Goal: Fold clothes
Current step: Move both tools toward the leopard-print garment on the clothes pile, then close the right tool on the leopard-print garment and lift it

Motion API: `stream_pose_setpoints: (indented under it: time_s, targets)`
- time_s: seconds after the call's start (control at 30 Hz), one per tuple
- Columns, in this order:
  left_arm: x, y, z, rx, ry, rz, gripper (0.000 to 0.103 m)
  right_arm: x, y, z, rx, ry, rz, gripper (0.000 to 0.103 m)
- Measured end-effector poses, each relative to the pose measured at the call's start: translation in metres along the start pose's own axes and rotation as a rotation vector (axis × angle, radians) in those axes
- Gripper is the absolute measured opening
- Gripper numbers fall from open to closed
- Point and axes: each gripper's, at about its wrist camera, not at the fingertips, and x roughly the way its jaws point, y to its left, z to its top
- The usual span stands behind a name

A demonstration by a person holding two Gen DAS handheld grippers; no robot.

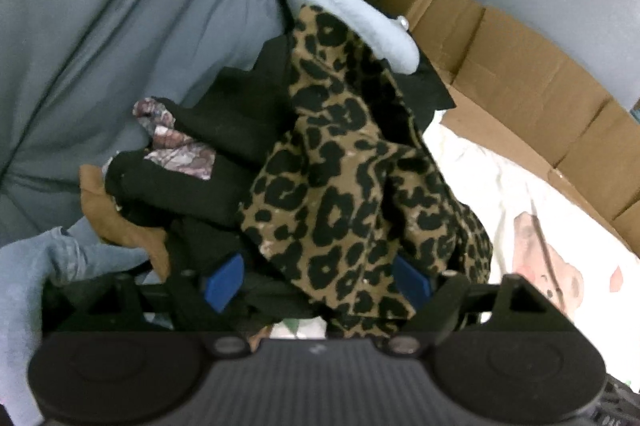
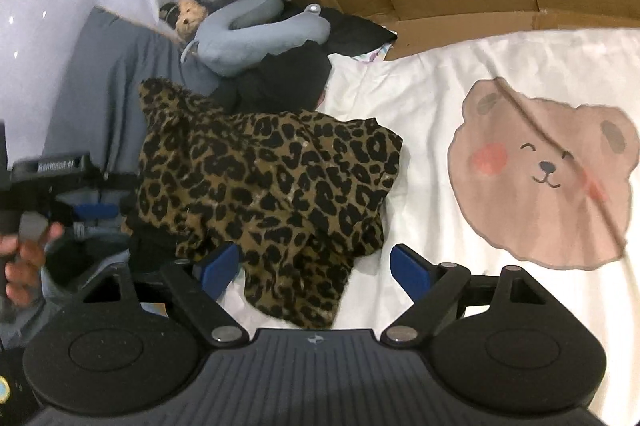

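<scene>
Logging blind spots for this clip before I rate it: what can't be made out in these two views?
- Left wrist view: whether the left hand-held gripper pinches the leopard-print garment; the cloth drapes over its fingers.
- Left wrist view: which black clothes are separate pieces; they are dark and bunched.
- Right wrist view: the garment's type; it lies crumpled.
- Right wrist view: the left hand, cut off by the frame edge.

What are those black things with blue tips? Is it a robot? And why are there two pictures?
No robot. A person holds a grabbing tool in each hand, each with a camera looking along its two blue fingers. One picture is from the left gripper, the other from the right gripper. Both are open and hold nothing, though the leopard-print garment lies between their fingers. It rests on a white sheet with a bear picture, beside black clothes. You can see the person's hand holding the left tool.
</scene>
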Motion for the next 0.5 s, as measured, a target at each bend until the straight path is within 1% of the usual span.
stream_pose_setpoints:
  time_s: [0.03,0.07,0.13,0.37,0.43,0.5]
  targets:
    - [0.002,0.001,0.000,-0.004,-0.002,-0.005,0.084,0.005,-0.003,0.001,0.025,-0.003,0.009,0.080]
    - [0.004,0.002,0.000,-0.007,-0.004,-0.009,0.083,0.010,-0.006,0.002,0.051,-0.005,0.017,0.074]
    - [0.007,0.003,0.000,-0.007,-0.004,-0.009,0.083,0.018,-0.011,0.004,0.093,0.002,0.019,0.067]
    - [0.011,-0.001,-0.002,-0.001,-0.045,-0.041,0.082,0.046,-0.023,0.011,0.170,0.016,0.018,0.067]
    - [0.013,-0.002,-0.004,-0.006,-0.049,-0.047,0.082,0.055,-0.031,0.012,0.238,0.017,-0.012,0.067]
    - [0.015,-0.002,-0.007,0.001,-0.059,-0.046,0.082,0.065,-0.041,0.010,0.314,0.027,-0.005,0.067]
